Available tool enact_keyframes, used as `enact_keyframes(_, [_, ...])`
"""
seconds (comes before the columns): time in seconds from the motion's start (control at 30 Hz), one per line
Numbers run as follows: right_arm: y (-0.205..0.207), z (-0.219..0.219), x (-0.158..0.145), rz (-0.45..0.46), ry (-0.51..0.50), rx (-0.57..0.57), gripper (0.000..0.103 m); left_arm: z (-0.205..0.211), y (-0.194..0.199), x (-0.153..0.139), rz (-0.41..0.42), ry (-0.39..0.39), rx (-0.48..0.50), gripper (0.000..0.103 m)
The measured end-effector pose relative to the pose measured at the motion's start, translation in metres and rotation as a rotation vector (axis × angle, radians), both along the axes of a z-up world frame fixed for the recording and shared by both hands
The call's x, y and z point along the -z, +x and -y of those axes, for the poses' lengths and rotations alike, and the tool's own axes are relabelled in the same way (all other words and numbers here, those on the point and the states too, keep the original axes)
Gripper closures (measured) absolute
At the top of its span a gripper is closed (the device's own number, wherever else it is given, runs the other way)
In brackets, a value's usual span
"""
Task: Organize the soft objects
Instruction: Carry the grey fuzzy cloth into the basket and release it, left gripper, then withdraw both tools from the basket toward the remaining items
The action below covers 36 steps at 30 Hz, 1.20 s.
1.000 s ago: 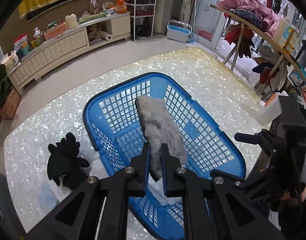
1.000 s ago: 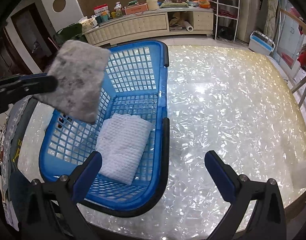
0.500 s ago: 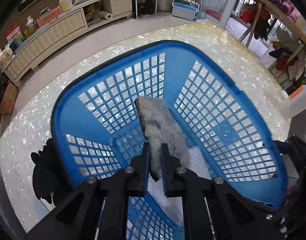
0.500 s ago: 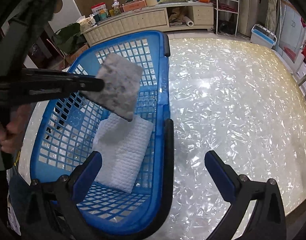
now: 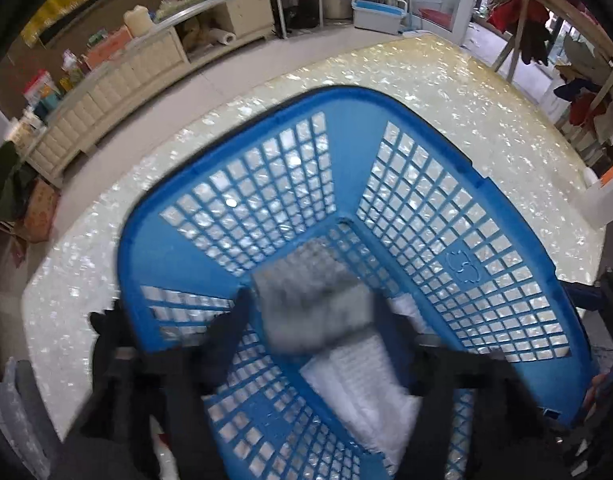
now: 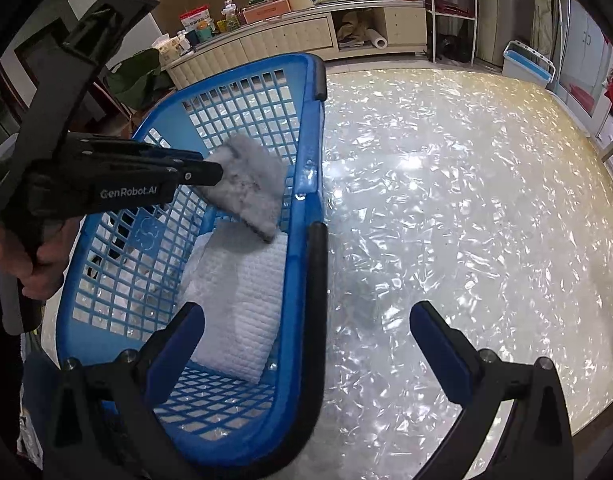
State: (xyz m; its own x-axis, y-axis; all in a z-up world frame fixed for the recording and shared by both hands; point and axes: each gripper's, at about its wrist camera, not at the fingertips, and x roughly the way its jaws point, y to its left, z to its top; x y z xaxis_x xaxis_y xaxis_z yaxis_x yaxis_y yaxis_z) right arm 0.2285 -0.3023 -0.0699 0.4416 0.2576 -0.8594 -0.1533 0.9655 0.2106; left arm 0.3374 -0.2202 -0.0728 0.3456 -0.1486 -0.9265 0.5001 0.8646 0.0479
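Basket (image 5: 458, 208) of blue lattice plastic fills the left wrist view, on a glossy pearl-flake table (image 5: 446, 92). The left gripper (image 5: 310, 320) has just been opening; its blurred jaws stand apart around the fuzzy grey cloth (image 5: 314, 312), which is over the folded white waffle towel (image 5: 358, 384) and appears released. A black plush item (image 5: 106, 336) outside the basket is judged left to stow.

In the right wrist view, the grey cloth (image 6: 250, 184) hangs at the left gripper (image 6: 204, 172) above the white towel (image 6: 242, 300). The right gripper (image 6: 306, 332) is empty, spread wide astride the basket rim (image 6: 310, 184).
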Motion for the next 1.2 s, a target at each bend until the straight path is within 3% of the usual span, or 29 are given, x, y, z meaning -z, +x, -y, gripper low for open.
enact_keyframes(0.23, [-0.010,-0.002,-0.009,0.017,0.002,-0.001,0.000,-0.007,-0.021,-0.021,0.054,0.020,-0.013,0.027])
enact_keyframes(0.3, [-0.015,-0.004,-0.013,0.022,0.001,-0.002,0.000,-0.014,-0.031,-0.029,0.069,0.011,-0.016,0.027])
enact_keyframes(0.4, [-0.022,-0.008,-0.021,0.036,-0.003,-0.002,0.000,-0.024,-0.045,-0.041,0.086,-0.007,-0.022,0.019])
enact_keyframes(0.6, [-0.036,-0.020,-0.037,0.063,-0.021,-0.005,0.000,-0.048,-0.074,-0.059,0.128,-0.016,-0.063,0.016])
enact_keyframes(0.7, [-0.042,-0.024,-0.043,0.075,-0.030,-0.007,0.000,-0.065,-0.089,-0.063,0.116,-0.067,-0.071,0.016])
enact_keyframes(0.87, [-0.050,-0.036,-0.056,0.103,-0.031,-0.015,0.000,-0.091,-0.105,-0.069,0.139,-0.112,-0.090,0.000])
enact_keyframes(1.2, [-0.060,-0.084,-0.067,0.135,-0.054,-0.098,0.000,-0.155,-0.147,-0.080,0.186,-0.143,-0.152,0.000])
